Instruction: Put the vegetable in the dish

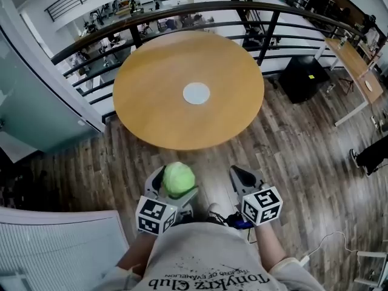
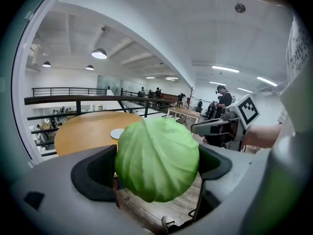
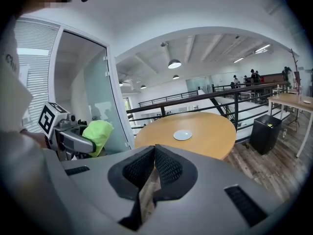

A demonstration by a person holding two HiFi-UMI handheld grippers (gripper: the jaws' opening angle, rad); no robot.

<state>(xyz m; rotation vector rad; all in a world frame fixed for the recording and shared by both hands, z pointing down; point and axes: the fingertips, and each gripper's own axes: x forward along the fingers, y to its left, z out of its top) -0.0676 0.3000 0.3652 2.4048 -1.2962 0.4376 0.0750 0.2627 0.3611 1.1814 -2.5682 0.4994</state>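
A round green cabbage (image 1: 179,178) sits between the jaws of my left gripper (image 1: 176,185), which is shut on it and held low in front of the person's body, short of the table. In the left gripper view the cabbage (image 2: 157,159) fills the gap between the two dark pads (image 2: 93,173). A small white dish (image 1: 196,93) lies at the middle of the round wooden table (image 1: 151,96), well ahead of both grippers. My right gripper (image 1: 244,178) is beside the left one; its jaws meet at the tips, shut with nothing in them (image 3: 154,152). The dish (image 3: 182,135) also shows from the right gripper view.
A dark metal railing (image 1: 182,14) curves behind the table. A black box (image 1: 303,77) and a wooden desk (image 1: 354,65) stand at the right. A glass wall (image 1: 30,102) runs along the left. Wood floor (image 1: 303,156) lies between me and the table, with a white cable (image 1: 327,241) on it.
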